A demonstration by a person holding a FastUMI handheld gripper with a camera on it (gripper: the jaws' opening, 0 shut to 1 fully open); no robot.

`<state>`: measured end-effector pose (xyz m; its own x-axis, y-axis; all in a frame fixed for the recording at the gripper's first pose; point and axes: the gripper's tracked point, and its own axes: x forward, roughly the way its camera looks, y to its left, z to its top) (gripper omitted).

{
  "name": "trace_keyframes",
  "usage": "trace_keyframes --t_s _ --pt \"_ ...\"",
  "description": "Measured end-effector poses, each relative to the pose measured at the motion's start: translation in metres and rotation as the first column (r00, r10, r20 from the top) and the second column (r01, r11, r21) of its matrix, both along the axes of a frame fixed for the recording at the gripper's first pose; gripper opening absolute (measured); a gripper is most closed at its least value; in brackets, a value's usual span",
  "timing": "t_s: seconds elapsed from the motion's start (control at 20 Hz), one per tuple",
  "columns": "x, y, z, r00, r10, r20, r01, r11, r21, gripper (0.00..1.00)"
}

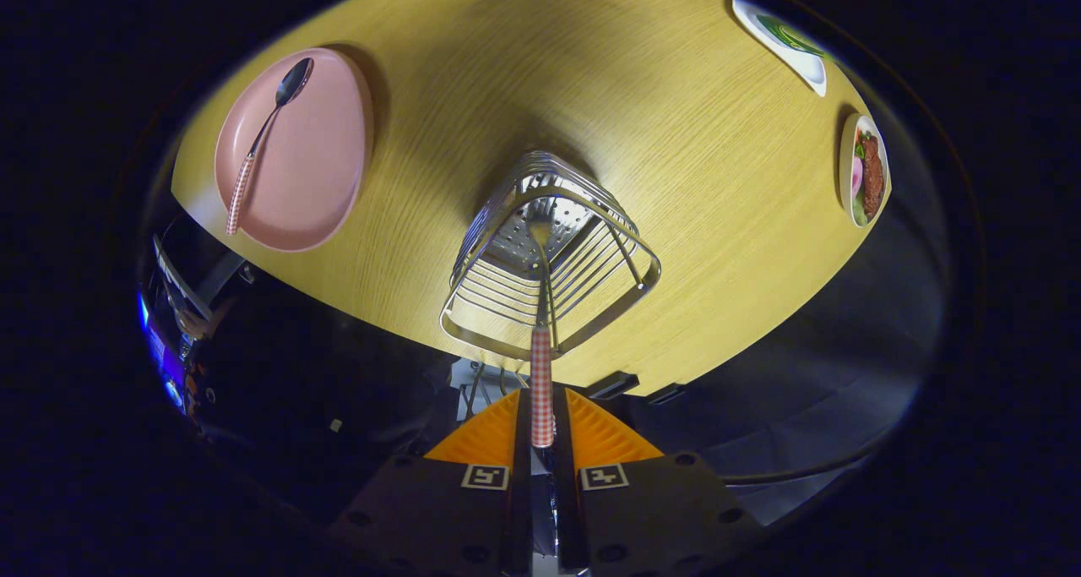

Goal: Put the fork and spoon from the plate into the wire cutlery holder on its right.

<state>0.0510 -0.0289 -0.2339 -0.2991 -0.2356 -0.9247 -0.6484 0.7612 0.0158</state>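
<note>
Tool (pixel 541 425) clamped on fork (pixel 540 307) handle, tines down inside holder (pixel 549 260) near table (pixel 676 180) edge. Lower straight, release once seated. Spoon (pixel 266 133) waiting on plate (pixel 321 163), far corner.

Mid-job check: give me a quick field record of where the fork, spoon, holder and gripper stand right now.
gripper: shut on the fork's checked handle
fork: held between the fingers, head down inside the holder, near its perforated floor
wire cutlery holder: just ahead of the fingers, on the wooden table
spoon: lying on the pink plate, beyond the fingers, on the holder's far side from the two small dishes
done: fork not yet released; spoon untouched
other: two small dishes at the table's far edge
</note>
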Motion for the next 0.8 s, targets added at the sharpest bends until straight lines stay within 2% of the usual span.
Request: trace_keyframes --t_s 0.3,0.55,0.65,0.7,0.8 --pt "0.003 0.001 0.004 0.998 -0.013 0.057 0.009 0.997 0.072 0.19" --pt "0.008 0.010 0.047 0.987 -0.012 0.158 -0.022 0.977 0.214 0.19" --pt "0.011 0.027 0.068 0.973 -0.064 0.223 -0.011 0.948 0.319 0.20" --pt "0.010 0.037 0.076 0.963 -0.099 0.249 -0.002 0.926 0.377 0.22" --pt "0.006 0.061 0.096 0.945 -0.168 0.282 0.011 0.875 0.484 0.20"
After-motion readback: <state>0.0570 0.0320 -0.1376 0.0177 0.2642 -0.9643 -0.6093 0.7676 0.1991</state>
